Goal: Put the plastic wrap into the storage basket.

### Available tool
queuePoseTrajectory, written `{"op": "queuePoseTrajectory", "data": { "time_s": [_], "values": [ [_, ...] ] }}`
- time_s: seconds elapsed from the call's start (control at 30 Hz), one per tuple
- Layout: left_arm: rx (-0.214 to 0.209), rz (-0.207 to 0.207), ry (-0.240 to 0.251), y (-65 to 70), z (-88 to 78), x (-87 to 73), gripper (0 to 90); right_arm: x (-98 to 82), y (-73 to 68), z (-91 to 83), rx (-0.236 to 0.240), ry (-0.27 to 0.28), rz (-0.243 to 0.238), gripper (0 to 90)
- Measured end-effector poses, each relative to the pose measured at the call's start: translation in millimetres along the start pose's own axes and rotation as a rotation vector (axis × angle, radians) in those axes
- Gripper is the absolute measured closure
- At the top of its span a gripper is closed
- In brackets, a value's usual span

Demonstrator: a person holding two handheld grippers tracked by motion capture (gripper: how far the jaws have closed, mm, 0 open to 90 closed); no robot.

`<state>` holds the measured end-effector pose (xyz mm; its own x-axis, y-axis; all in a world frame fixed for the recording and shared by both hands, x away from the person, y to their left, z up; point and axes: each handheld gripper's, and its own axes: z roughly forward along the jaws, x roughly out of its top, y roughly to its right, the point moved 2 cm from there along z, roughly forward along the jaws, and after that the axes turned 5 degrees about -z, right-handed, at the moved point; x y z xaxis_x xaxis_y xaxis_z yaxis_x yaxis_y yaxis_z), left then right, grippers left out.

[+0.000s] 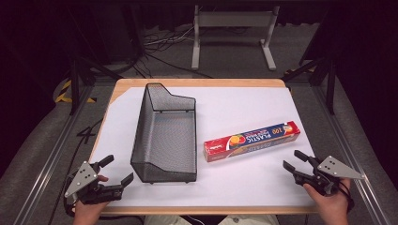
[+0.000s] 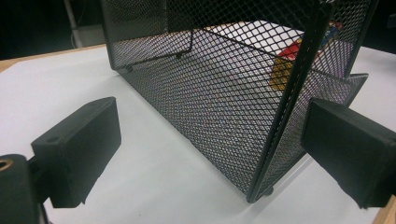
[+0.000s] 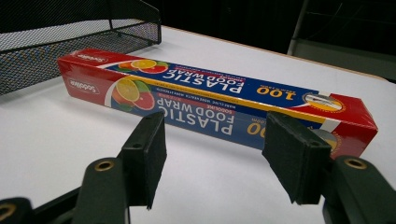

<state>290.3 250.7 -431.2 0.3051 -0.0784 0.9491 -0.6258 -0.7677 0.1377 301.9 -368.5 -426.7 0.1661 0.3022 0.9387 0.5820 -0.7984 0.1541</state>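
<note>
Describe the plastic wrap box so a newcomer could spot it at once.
On the white sheet covering the wooden table, look right of the black wire-mesh basket. The long red-and-blue cardboard plastic wrap box lies flat there, printed with citrus slices, the only colourful item.

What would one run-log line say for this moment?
left tongs: open, near basket | right tongs: open, facing wrap box | box: on table, outside basket

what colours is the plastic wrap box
Red ends, blue middle with yellow band and citrus pictures on the plastic wrap box; clearest in the right gripper view.

Black mesh basket [image 1: 164, 136]; red-and-blue plastic wrap box [image 1: 252, 140], citrus print, yellow lettering; white table cover [image 1: 244, 108]; black jaws.
</note>
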Motion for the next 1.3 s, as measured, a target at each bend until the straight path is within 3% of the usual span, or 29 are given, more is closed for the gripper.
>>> {"op": "queuePoseTrajectory", "data": {
  "time_s": [0.33, 0.53, 0.83, 1.2, 1.3],
  "values": [
    [-0.003, 0.002, -0.007, 0.4, 1.2, 0.2, 5.8, 4.0, -1.7, -1.9, 0.010, 0.007, -0.003, 43.2],
    [0.001, 0.002, -0.008, 0.4, 1.4, 0.2, 5.9, 13.5, -9.3, 2.1, 0.082, 0.000, -0.002, 61.8],
    [-0.001, 0.010, -0.007, -0.6, 2.2, 0.3, 6.0, 33.0, -30.3, 24.8, 0.217, -0.041, -0.014, 90.0],
    [-0.003, 0.007, -0.016, 0.2, 3.1, 0.4, 6.0, 55.4, -53.3, 53.8, 0.317, -0.049, -0.042, 90.0],
    [-0.002, 0.010, -0.012, 0.2, 2.7, 0.4, 6.1, 64.6, -64.8, 72.5, 0.362, -0.040, -0.055, 90.0]
  ]
}}
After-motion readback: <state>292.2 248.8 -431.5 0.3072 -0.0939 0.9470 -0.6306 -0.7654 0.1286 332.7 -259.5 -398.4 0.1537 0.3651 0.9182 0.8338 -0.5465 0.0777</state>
